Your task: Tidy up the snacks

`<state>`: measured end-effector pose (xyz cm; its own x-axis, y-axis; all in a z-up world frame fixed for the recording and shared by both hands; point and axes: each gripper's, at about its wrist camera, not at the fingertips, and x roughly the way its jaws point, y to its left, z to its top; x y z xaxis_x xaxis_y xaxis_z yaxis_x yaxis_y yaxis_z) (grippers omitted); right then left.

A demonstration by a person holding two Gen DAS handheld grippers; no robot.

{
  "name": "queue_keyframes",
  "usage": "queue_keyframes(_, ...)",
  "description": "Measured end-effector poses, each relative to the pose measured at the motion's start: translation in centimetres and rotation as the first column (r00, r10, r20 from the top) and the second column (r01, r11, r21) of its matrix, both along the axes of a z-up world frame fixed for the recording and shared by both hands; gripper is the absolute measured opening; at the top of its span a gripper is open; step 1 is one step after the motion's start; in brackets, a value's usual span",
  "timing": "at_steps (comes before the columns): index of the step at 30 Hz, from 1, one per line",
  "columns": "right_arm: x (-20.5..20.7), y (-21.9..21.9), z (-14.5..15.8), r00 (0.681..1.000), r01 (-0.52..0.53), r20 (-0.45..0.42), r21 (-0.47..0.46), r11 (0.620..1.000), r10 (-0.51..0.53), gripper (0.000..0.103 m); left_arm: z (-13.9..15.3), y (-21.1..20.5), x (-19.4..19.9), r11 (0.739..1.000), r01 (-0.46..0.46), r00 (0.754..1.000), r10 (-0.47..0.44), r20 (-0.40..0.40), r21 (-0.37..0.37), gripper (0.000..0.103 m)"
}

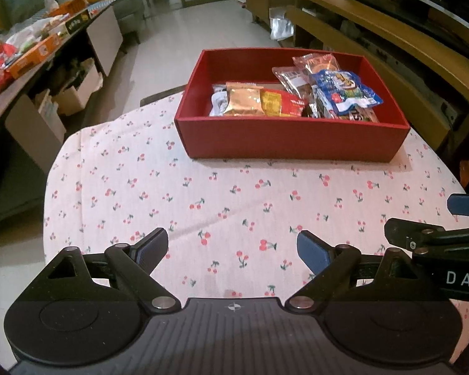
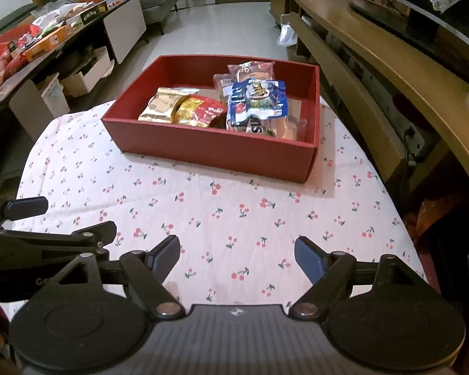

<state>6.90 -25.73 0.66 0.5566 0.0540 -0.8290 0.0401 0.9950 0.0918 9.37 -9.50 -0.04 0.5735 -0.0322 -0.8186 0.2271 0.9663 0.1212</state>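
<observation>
A shallow red cardboard box [image 1: 284, 139] sits at the far end of the desk, its floor partly covered by a loose heap of snack packets [image 1: 297, 93]: a gold foil pouch [image 1: 242, 99] near the box's front wall, a red-and-yellow wrapper [image 1: 281, 103] touching it, a blue-and-white bag [image 1: 344, 89] lying on top toward the box's right wall, and clear cellophane packs [image 1: 315, 64] toward the back wall. The left half of the box floor is bare. Nothing lies loose on the pink cherry-print cloth [image 1: 203, 206] that covers the desk in front of the box, so as far as can be seen the gathering looks finished; whether the packets are to be sorted more neatly inside the box is an open question.

Both tools hang over the cloth on the near side of the box, well apart from it. The left tool [image 1: 233, 251] has its blue-padded fingers spread wide with only cloth between them. The right tool [image 2: 237, 254] is likewise spread and carries nothing; its tip shows just to the right of the left one.

Beyond the box a pale tiled floor [image 1: 203, 28] runs back; a long cluttered side counter [image 1: 47, 47] stands to the box's left and a wooden shelf unit [image 1: 375, 31] to its right.
</observation>
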Motion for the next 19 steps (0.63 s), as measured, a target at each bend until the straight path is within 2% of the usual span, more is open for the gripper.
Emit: queue_keyframes(19,-1.9,0.8,-0.5,1.000,-0.020,-0.010,0.001,1.000,0.020,0.087,-0.4,0.8,-1.7,1.000,0.003,1.000,-0.003,-0.010,-0.003,0.093)
